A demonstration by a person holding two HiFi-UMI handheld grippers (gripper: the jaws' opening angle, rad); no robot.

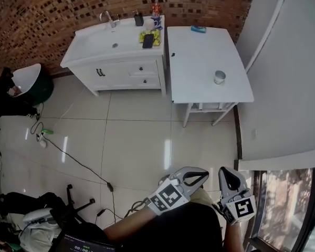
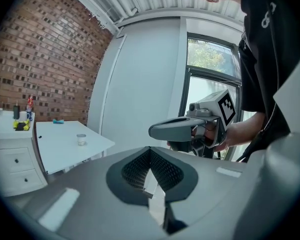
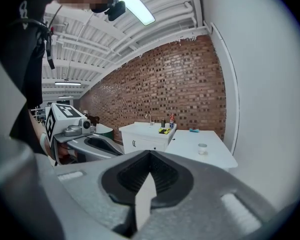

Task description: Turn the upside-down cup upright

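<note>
Cup (image 1: 219, 77) sits on the white counter (image 1: 199, 56), well apart from both claws. Left claw (image 1: 203, 175) and right claw (image 1: 228, 170) are each pressed together, empty.

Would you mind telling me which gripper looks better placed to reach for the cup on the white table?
Probably the right gripper: the cup sits almost straight ahead of it, whereas the left gripper angles sideways. Both are far off.
</note>
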